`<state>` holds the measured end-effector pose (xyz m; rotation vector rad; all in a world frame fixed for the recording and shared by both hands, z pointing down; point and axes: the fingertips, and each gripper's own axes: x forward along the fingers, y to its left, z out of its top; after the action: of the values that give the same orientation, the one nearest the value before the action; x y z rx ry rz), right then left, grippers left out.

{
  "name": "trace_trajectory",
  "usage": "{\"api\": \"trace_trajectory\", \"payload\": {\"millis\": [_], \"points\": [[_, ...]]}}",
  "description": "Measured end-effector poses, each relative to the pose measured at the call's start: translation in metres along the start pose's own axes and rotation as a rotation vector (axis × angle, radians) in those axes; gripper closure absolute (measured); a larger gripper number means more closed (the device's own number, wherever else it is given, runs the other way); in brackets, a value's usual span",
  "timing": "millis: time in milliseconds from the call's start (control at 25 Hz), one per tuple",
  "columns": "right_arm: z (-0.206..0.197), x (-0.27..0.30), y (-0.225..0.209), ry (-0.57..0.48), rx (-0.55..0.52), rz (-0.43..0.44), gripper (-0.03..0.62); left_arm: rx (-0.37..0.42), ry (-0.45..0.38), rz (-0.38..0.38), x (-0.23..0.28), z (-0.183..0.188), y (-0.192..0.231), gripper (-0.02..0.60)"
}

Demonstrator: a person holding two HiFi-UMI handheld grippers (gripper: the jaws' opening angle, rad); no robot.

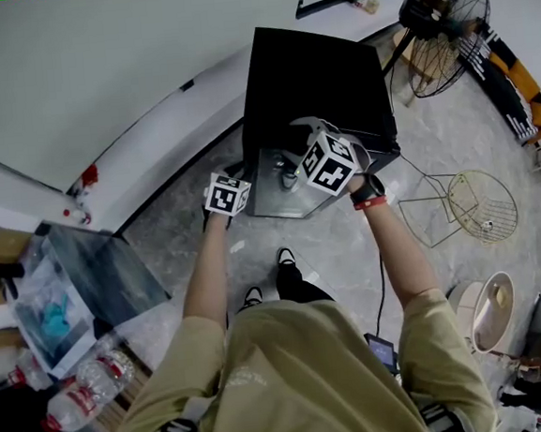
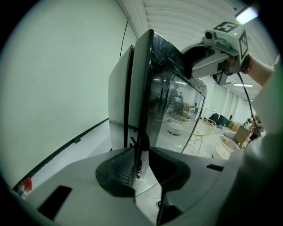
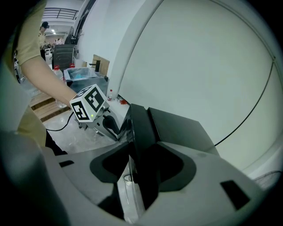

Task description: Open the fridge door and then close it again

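Fingers clamp the fridge door (image 1: 273, 189) on 2 edges, left gripper (image 2: 140, 164) on its upright side, right gripper (image 3: 142, 165) at its top, so the pull likely comes toward the person (image 1: 293, 368).

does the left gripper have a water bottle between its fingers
No, the left gripper has the black edge of the fridge door between its fingers, not a bottle.

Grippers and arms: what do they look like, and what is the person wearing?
The left gripper and right gripper are pale grey plastic with dark, scooped jaw pads. Each carries a white cube printed with black square markers. The person wears a khaki short-sleeved T-shirt and a black-and-red wristband on the right arm.
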<state>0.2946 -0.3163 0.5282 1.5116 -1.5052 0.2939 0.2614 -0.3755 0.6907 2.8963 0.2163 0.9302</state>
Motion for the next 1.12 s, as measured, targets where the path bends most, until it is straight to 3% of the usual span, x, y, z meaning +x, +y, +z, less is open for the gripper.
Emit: {"api": "trace_trajectory", "payload": {"millis": [360, 480, 1120], "points": [[-0.001, -0.008, 0.012, 0.001, -0.031, 0.054, 0.385, 0.014, 0.015, -0.010, -0.013, -0.006, -0.014, 0.477], [0.001, -0.014, 0.021, -0.033, -0.051, 0.063, 0.385, -0.015, -0.018, -0.008, -0.022, -0.015, -0.022, 0.476], [0.000, -0.025, 0.043, -0.019, -0.084, 0.057, 0.384, -0.079, -0.008, 0.057, -0.039, -0.029, -0.040, 0.474]]}}
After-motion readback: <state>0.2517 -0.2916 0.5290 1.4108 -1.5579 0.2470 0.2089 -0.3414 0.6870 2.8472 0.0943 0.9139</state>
